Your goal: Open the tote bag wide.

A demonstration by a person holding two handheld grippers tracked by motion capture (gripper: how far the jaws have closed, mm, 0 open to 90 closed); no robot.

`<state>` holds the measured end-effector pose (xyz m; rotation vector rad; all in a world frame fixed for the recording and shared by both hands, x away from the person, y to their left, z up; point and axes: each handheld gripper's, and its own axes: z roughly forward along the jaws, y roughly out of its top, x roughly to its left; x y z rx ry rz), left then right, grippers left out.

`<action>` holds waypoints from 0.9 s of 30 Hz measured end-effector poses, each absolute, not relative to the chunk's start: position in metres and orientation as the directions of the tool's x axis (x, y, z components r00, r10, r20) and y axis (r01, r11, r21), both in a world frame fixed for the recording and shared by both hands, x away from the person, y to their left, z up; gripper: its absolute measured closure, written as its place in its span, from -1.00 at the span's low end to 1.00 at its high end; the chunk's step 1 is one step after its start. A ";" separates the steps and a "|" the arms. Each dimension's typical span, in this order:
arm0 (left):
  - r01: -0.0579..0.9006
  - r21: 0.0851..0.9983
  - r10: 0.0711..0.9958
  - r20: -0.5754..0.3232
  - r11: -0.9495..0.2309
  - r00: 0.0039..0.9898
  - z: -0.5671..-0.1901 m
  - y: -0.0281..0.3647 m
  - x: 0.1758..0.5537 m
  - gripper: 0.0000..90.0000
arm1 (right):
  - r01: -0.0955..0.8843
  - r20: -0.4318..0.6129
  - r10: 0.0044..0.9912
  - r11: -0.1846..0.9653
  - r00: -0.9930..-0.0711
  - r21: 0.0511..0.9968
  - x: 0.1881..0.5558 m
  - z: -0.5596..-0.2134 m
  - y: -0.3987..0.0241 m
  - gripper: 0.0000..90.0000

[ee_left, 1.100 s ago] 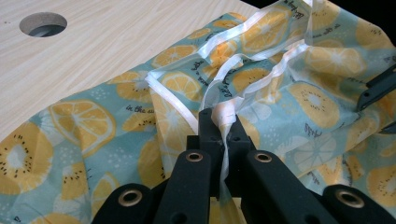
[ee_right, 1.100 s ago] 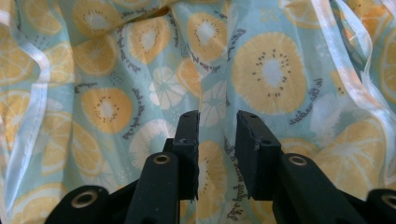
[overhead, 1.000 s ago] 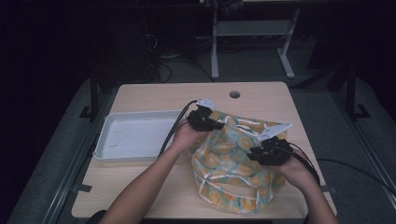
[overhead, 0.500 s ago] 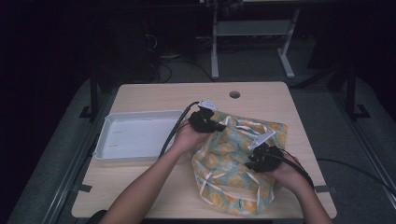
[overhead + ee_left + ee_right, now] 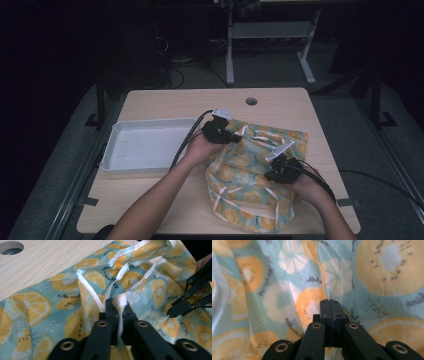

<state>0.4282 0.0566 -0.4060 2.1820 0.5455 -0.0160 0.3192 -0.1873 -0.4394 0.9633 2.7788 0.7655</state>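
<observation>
A teal fabric bag (image 5: pixel 255 175) printed with orange and kiwi slices lies crumpled on the wooden table (image 5: pixel 175 205). My left gripper (image 5: pixel 235 136) is at the bag's upper left edge. In the left gripper view (image 5: pixel 118 303) it is shut on the white-trimmed hem, and its jaws have just been easing open a little with the hem still pinched. My right gripper (image 5: pixel 272 175) rests on the bag's right side. Its jaws have just been closing and meet (image 5: pixel 329 302) on a thin fold of the fabric (image 5: pixel 274 297). The right gripper (image 5: pixel 171 312) also shows in the left gripper view.
A white tray (image 5: pixel 112 160) sits to the left of the bag, beside the person's left forearm. A round cable hole (image 5: pixel 251 101) is in the table's far middle. Cables trail from both grippers. Dark floor and a metal stand lie beyond the table.
My right gripper has sunk a little onto the bag's right side, and that side now lies lower. The left gripper has stayed at the hem.
</observation>
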 end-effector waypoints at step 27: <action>0.337 0.708 0.341 -0.144 -0.621 0.929 -0.392 0.074 0.398 -0.18 | 0.551 0.205 0.642 0.401 -0.739 0.732 0.346 -0.369 -0.222 1.00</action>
